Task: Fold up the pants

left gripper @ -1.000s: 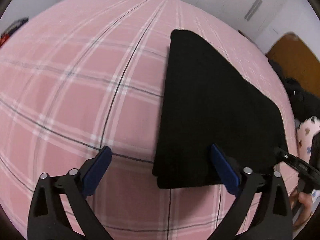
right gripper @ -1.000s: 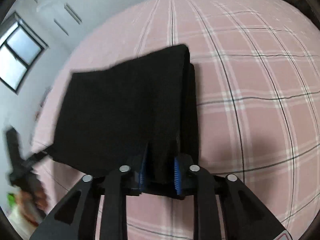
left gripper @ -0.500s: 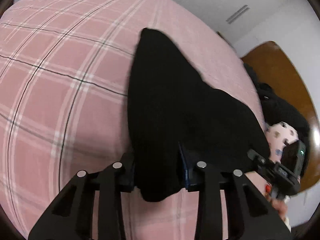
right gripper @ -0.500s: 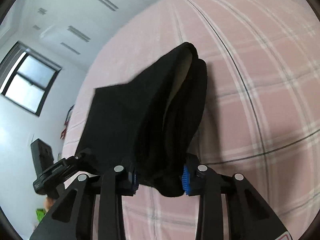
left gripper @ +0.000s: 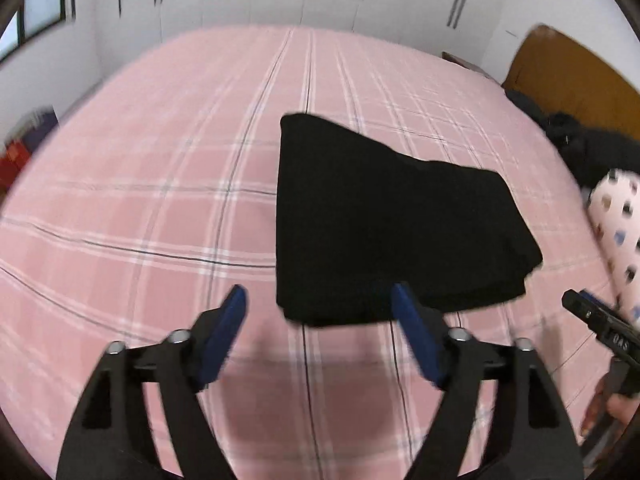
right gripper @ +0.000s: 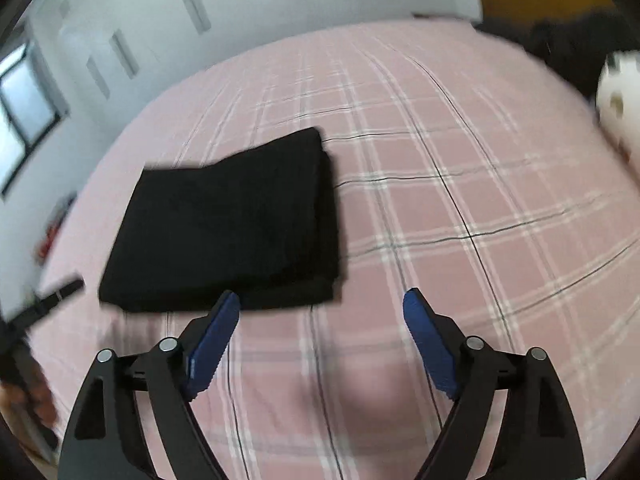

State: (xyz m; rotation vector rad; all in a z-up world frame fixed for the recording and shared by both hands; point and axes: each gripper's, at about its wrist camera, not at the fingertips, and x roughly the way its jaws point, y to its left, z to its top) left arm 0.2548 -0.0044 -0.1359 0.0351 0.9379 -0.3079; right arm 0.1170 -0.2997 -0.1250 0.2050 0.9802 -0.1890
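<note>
Folded black fabric pants (left gripper: 384, 232) flat on pink plaid bedsheet (left gripper: 160, 184), frame centre, long axis toward lower right. Left gripper (left gripper: 320, 304) and right gripper (right gripper: 320, 312): jaws opening wide, nothing between.

A wide bed (left gripper: 160, 184) covered by a pink sheet with white and dark plaid lines. Folded black pants (left gripper: 384, 224) lie flat on it, nearer the near edge than the far one. By the headboard edge rest a dark heap of clothing (left gripper: 592, 148) and a white spotted cloth (left gripper: 620, 216).
</note>
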